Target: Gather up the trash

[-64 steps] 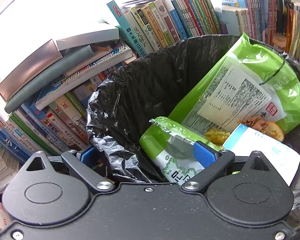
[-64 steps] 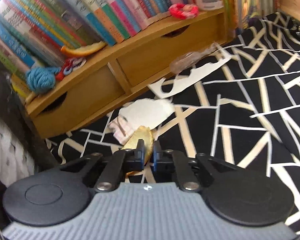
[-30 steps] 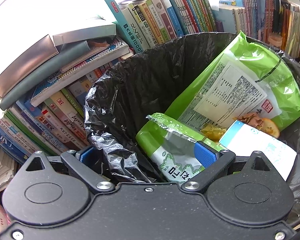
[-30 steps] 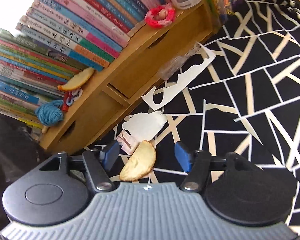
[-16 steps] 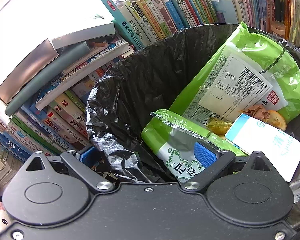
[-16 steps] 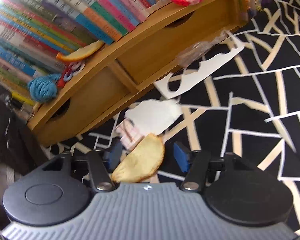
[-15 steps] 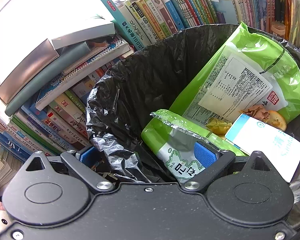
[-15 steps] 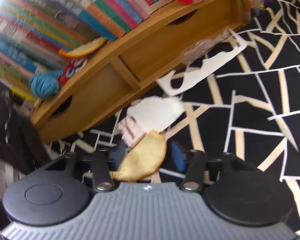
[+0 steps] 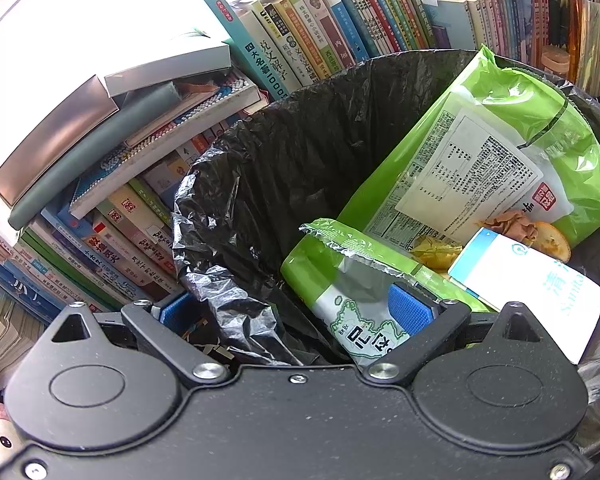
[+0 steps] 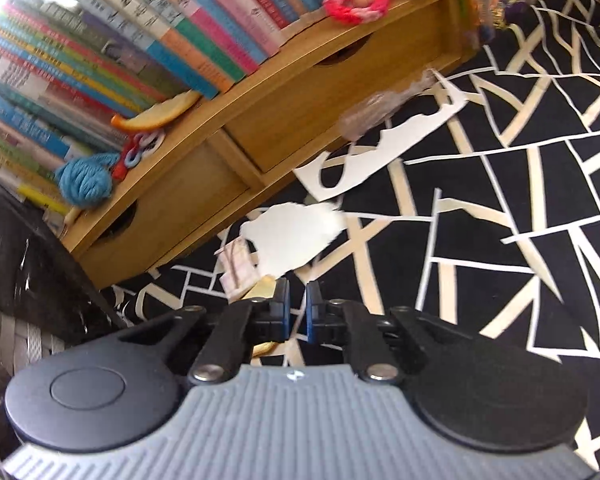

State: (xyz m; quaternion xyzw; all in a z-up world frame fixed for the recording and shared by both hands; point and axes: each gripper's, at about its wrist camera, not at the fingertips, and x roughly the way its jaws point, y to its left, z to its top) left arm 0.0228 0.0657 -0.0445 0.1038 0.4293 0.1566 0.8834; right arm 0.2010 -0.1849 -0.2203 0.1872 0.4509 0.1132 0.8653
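Note:
In the left wrist view, my left gripper [image 9: 290,308] straddles the near rim of the bin's black liner [image 9: 300,152], open, with one blue pad outside and one inside. The bin holds a large green snack bag [image 9: 500,128], a smaller green packet [image 9: 352,280] and a white tissue pack [image 9: 528,292]. In the right wrist view, my right gripper [image 10: 298,288] is low over the black patterned cloth [image 10: 500,200]. Its jaws are closing, almost together, on a yellow fruit peel [image 10: 265,287]. Only the peel's edge shows beside the left finger.
A white paper scrap [image 10: 296,236], a pink wrapper [image 10: 238,268], a long torn paper strip [image 10: 384,160] and clear plastic [image 10: 364,120] lie on the cloth. A wooden shelf [image 10: 300,108] carries books, an orange peel [image 10: 160,116] and a blue yarn ball [image 10: 86,180]. Stacked books [image 9: 140,160] surround the bin.
The right jaws went from wide open around the yellow peel to almost together on it, and the view rolled slightly. The left gripper and the bin have stayed put.

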